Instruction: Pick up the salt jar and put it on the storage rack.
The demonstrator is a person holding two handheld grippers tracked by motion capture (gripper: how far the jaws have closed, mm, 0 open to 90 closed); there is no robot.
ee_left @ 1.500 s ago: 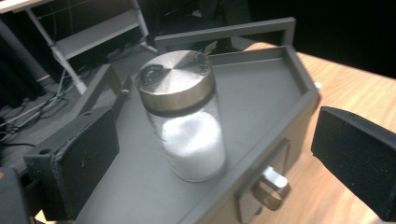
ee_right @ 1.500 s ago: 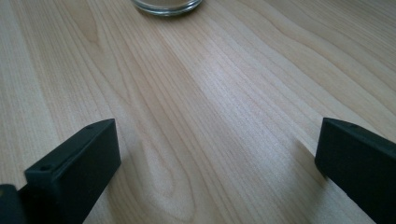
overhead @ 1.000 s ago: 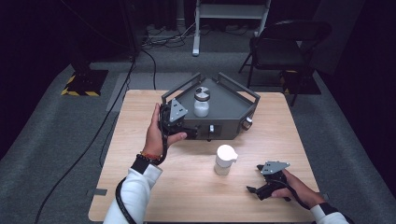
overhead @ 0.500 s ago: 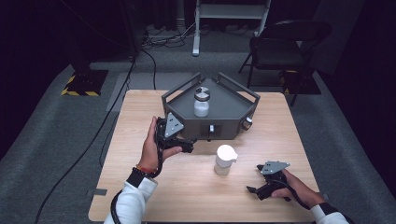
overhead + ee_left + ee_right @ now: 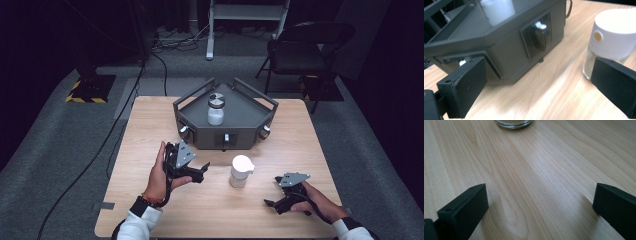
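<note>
A dark grey angular tray [image 5: 245,120] stands at the back of the wooden table, with a white-filled jar [image 5: 215,109] with a grey lid on it. In front of it stands a glass jar with a white cap [image 5: 240,171] [image 5: 610,42]. My left gripper [image 5: 197,172] [image 5: 536,87] is open, held left of that capped jar, jaws pointing toward it and the tray's front knob [image 5: 539,37]. My right gripper [image 5: 272,201] [image 5: 539,207] is open low over the table at the front right, with the jar's glass base [image 5: 513,123] farther ahead.
The tray front carries small knobs [image 5: 226,137] at its corners and middle. A black chair [image 5: 300,50] and a metal stand [image 5: 247,10] are on the floor behind the table. Cables [image 5: 115,135] run along the floor at left.
My left gripper has come down and back from the tray's left front corner toward the front of the table, nearer the capped jar. The right gripper has stayed put.
</note>
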